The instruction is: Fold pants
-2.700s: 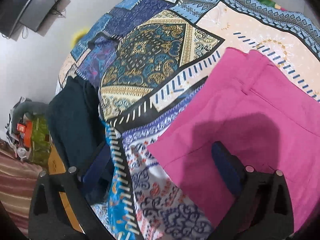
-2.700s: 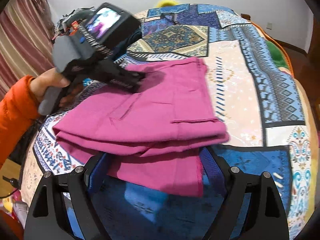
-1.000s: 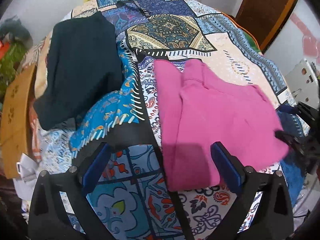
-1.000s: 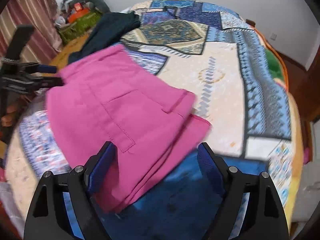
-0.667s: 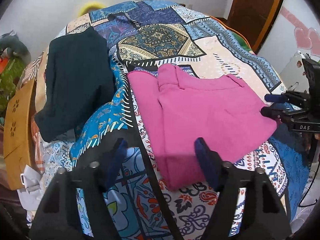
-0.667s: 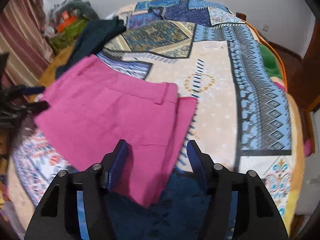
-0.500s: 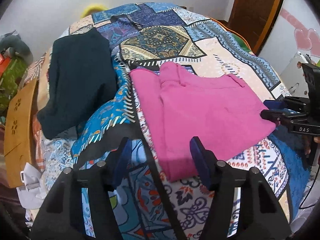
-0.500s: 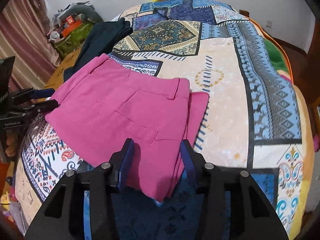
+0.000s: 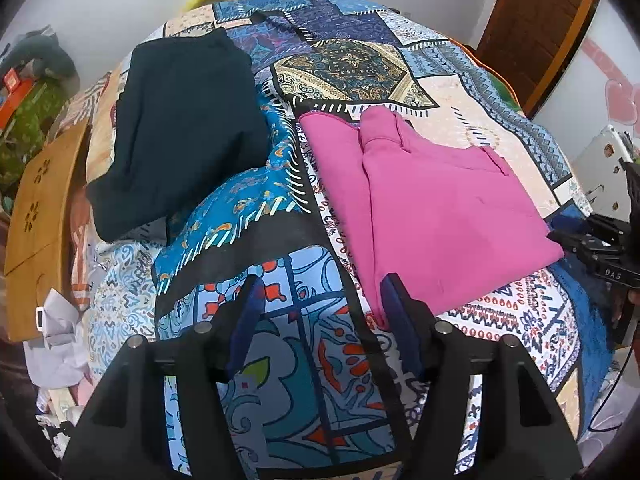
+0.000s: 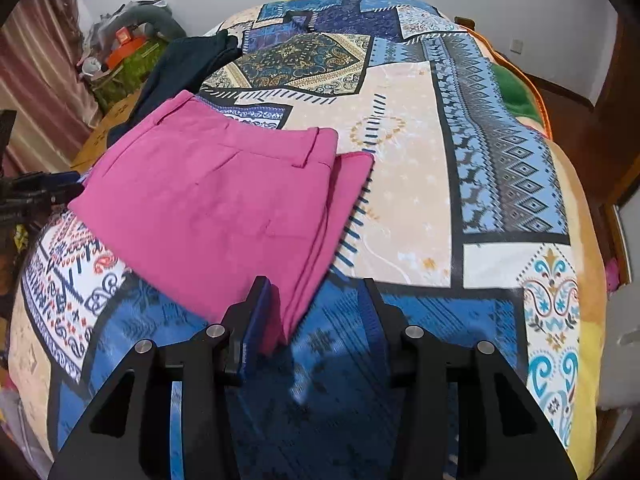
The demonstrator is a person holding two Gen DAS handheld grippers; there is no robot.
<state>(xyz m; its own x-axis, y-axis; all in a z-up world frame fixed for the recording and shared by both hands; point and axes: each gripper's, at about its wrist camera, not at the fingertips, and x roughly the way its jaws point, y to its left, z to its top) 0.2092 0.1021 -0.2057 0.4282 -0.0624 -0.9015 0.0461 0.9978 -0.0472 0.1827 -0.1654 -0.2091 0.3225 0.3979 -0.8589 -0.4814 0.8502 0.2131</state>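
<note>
The folded pink pants (image 9: 440, 208) lie flat on the patterned bedspread (image 9: 280, 360), waistband toward the far side. My left gripper (image 9: 320, 316) hovers at their near left corner, jaws partly apart with only bedspread between them; the hem just touches the right finger's edge. In the right wrist view the pants (image 10: 224, 208) spread left of centre. My right gripper (image 10: 314, 316) is closing its jaws; the pants' near corner shows just inside the left pad, but the pads are not pressing it. Each gripper shows at the other view's edge: the right gripper (image 9: 592, 248) and the left gripper (image 10: 36, 192).
A dark folded garment (image 9: 176, 128) lies on the bed's far left. A wooden board (image 9: 36, 220) stands beside the bed, with clutter (image 10: 128, 44) behind it. A brown door (image 9: 536, 20) and a white device (image 9: 604, 168) are to the right. A green blanket (image 10: 516, 92) edges the bed.
Both grippers' jaws have narrowed and both have drawn back toward the pants' near corners. The pants, held up earlier, now lie flat and still on the bedspread.
</note>
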